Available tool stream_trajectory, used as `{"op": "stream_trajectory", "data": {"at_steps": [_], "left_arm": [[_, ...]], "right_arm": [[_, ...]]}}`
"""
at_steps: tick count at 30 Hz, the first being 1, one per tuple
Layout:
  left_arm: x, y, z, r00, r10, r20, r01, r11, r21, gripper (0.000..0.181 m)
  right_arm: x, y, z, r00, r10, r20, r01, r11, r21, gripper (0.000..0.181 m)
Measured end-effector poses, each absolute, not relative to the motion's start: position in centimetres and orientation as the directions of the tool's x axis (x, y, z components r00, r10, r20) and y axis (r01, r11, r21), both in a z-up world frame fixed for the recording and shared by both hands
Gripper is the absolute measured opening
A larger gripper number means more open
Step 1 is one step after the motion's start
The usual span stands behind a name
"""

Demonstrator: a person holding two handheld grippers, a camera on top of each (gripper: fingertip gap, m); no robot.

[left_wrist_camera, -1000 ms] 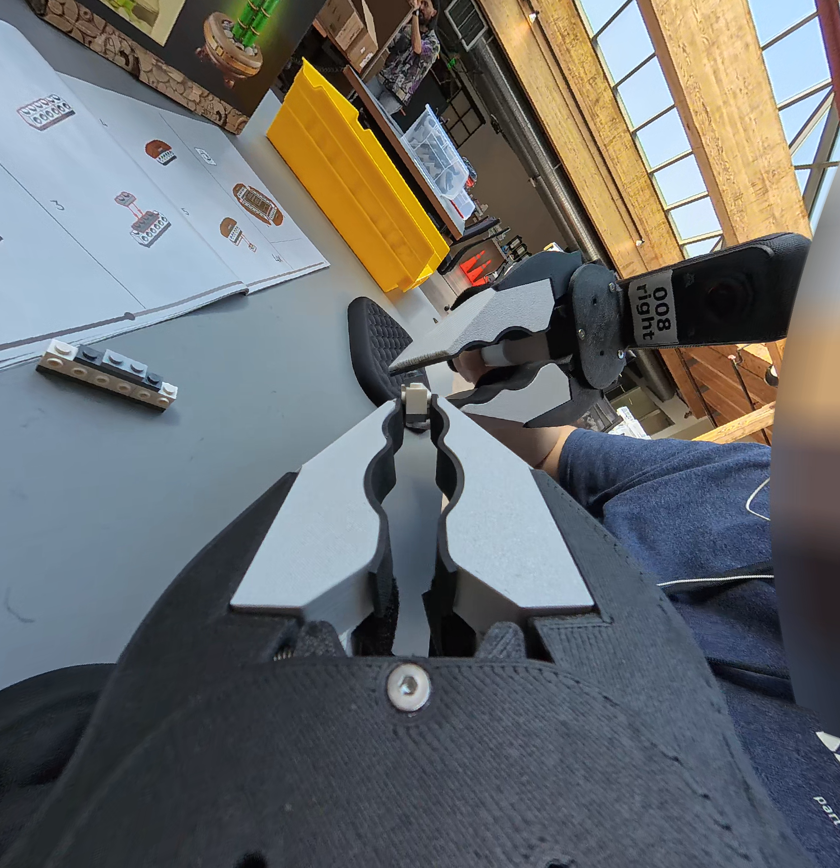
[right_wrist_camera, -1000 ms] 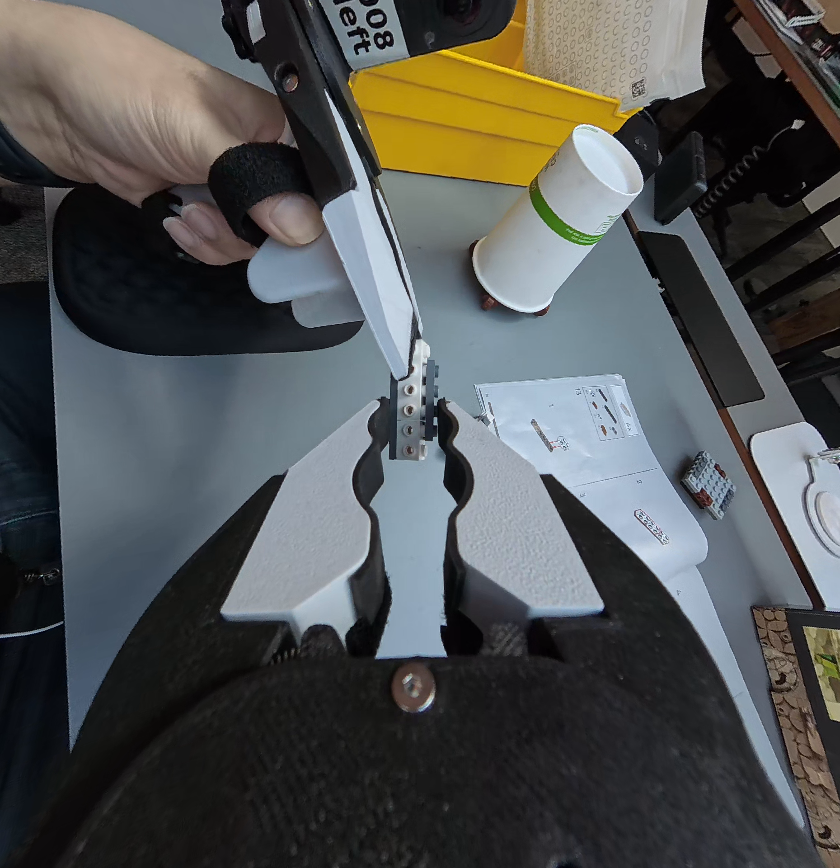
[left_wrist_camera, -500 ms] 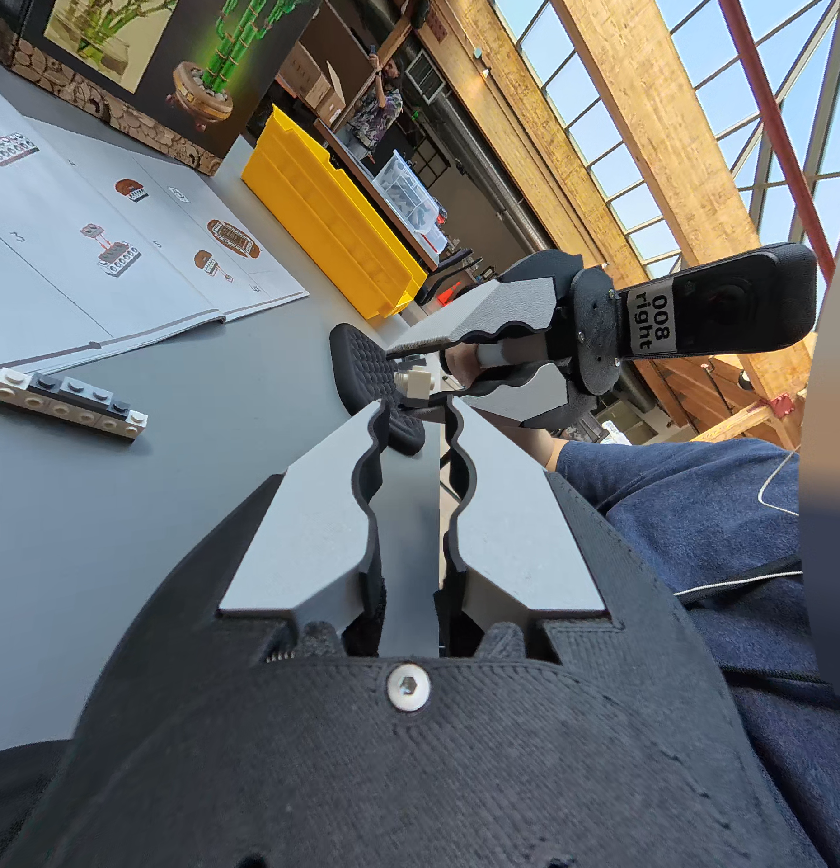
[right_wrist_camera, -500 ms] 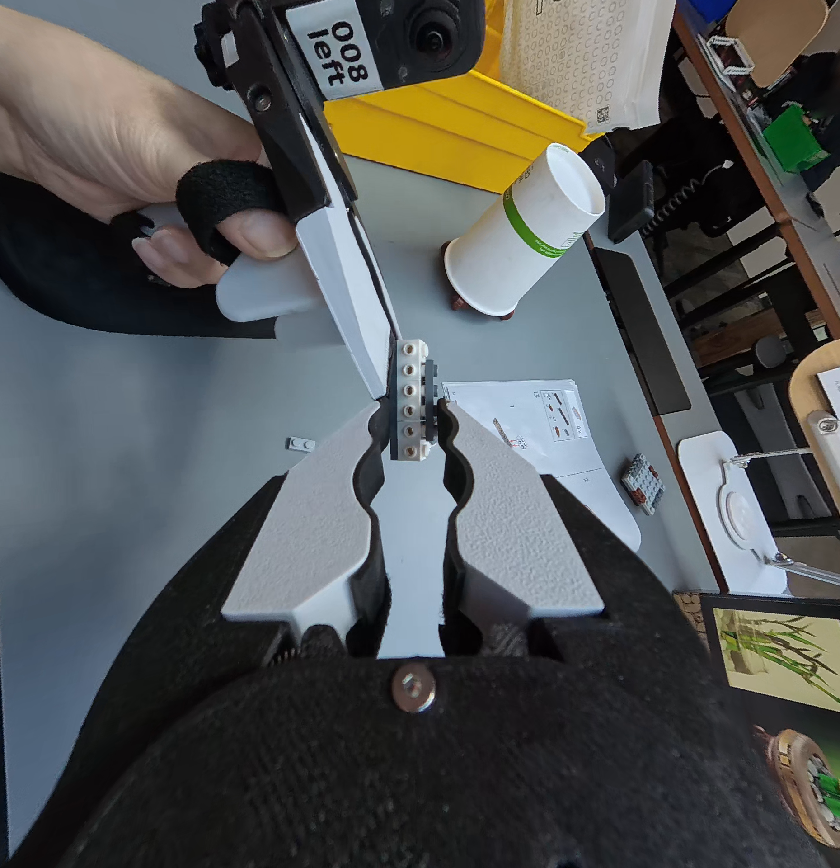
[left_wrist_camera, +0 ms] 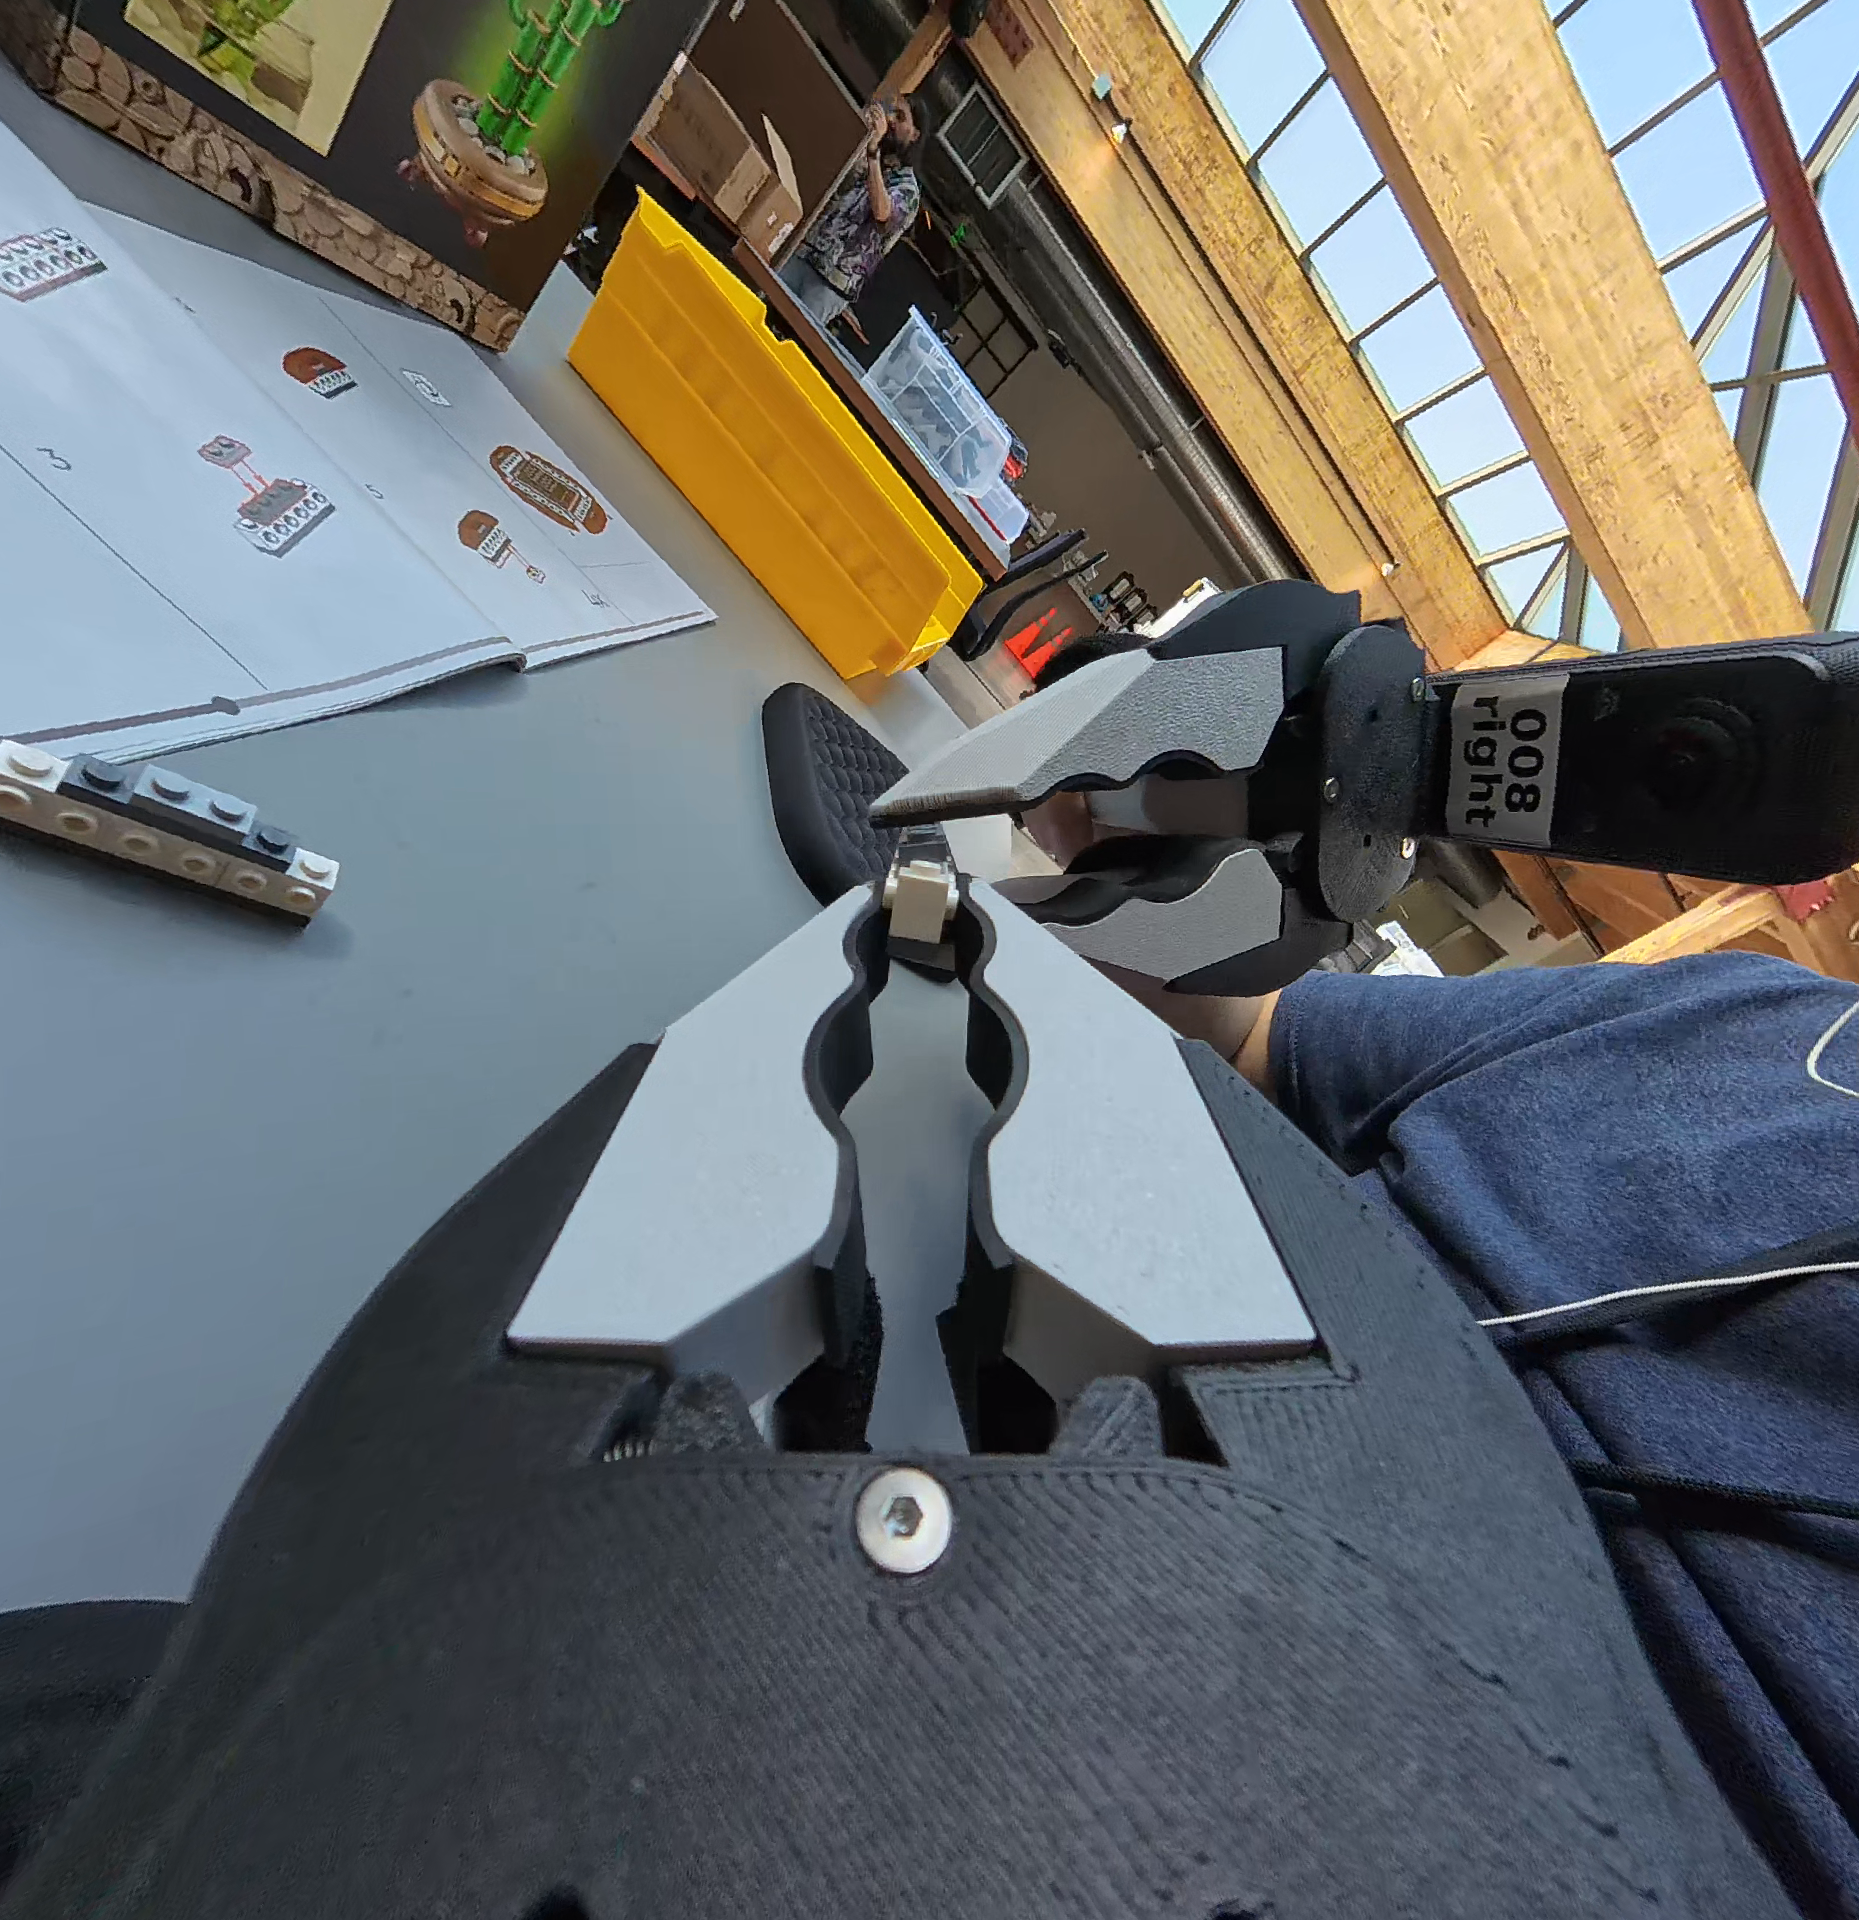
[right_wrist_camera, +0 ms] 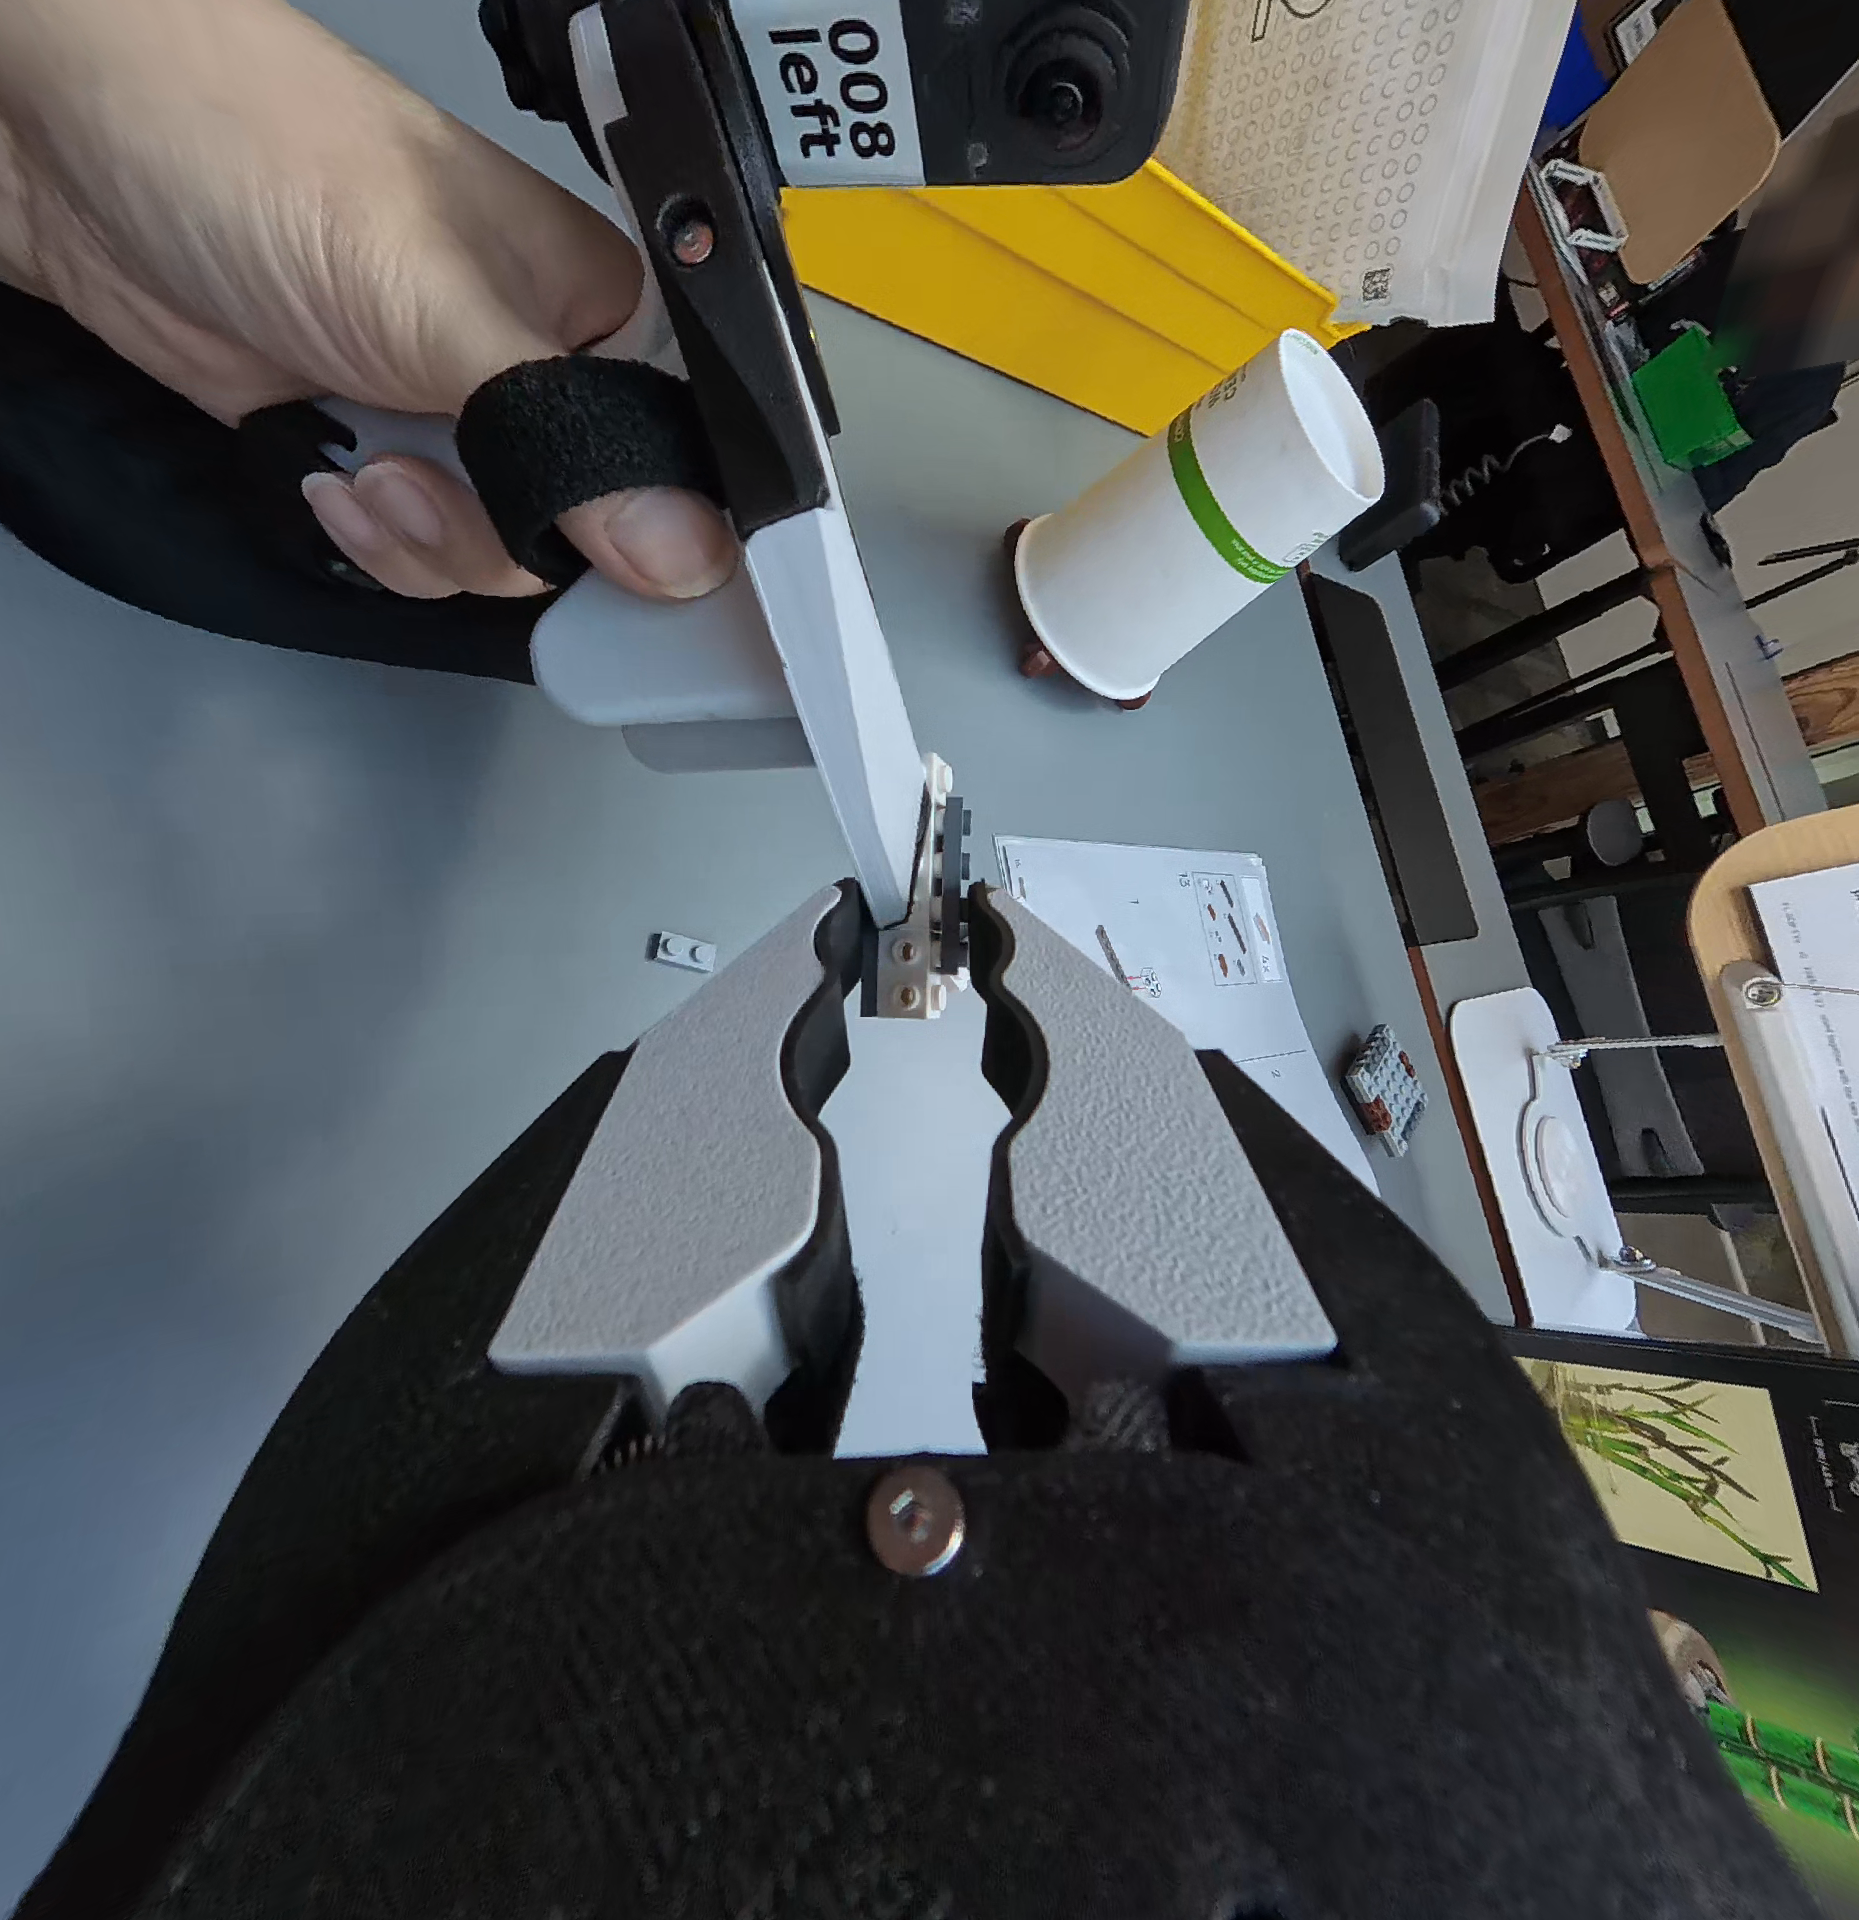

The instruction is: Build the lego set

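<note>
My right gripper [right_wrist_camera: 917, 935] is shut on a short white and dark grey brick strip [right_wrist_camera: 923, 971], held edge-on above the grey table [right_wrist_camera: 281, 935]. My left gripper [right_wrist_camera: 894, 899] comes in from above, and its fingers are shut on the far end of the same strip. In the left wrist view the strip's white end [left_wrist_camera: 917, 902] sits clamped between my left gripper's [left_wrist_camera: 917, 920] tips. The right gripper [left_wrist_camera: 940, 847] reaches in from the right just behind it. A second, longer white and grey strip [left_wrist_camera: 156, 844] lies flat on the table.
An open instruction booklet [left_wrist_camera: 229, 499] lies beside the long strip. A small grey plate [right_wrist_camera: 681, 949], a tipped paper cup [right_wrist_camera: 1195, 540] and a grey-brown assembly [right_wrist_camera: 1384, 1086] are on the table. A yellow bin [left_wrist_camera: 759, 457] and the set's box [left_wrist_camera: 312, 125] stand at the back. Both grippers' tips are close together, under 4 cm apart.
Half a second ago my left gripper was slightly open and off the strip. It has moved back in and shut on the strip's end. The right gripper kept its hold.
</note>
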State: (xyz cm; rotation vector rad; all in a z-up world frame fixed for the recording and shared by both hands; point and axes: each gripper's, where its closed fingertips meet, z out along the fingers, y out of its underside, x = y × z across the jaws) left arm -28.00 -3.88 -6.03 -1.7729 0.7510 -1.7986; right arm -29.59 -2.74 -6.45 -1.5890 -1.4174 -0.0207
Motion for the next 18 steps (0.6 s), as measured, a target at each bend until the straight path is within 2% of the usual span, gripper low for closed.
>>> {"op": "stream_trajectory", "data": {"at_steps": [5, 12, 18], "left_arm": [[-27.6, -4.0, -6.4, -0.059, -0.639, 0.767, 0.0, -0.768, -0.641, 0.009], [-27.0, -3.7, -6.1, -0.015, -0.7, 0.714, -0.005, -0.714, -0.701, 0.008], [-26.9, -3.5, -6.1, -0.019, -0.679, 0.734, 0.016, -0.734, -0.679, 0.008]], "right_arm": [[-29.2, -2.9, -6.8, 0.381, 0.749, 0.542, 0.728, 0.119, -0.675, 0.018], [-28.6, -2.5, -6.3, 0.407, 0.701, 0.585, 0.719, 0.149, -0.679, 0.019], [-28.4, -2.3, -6.2, 0.408, 0.671, 0.619, 0.73, 0.168, -0.663, 0.02]]}}
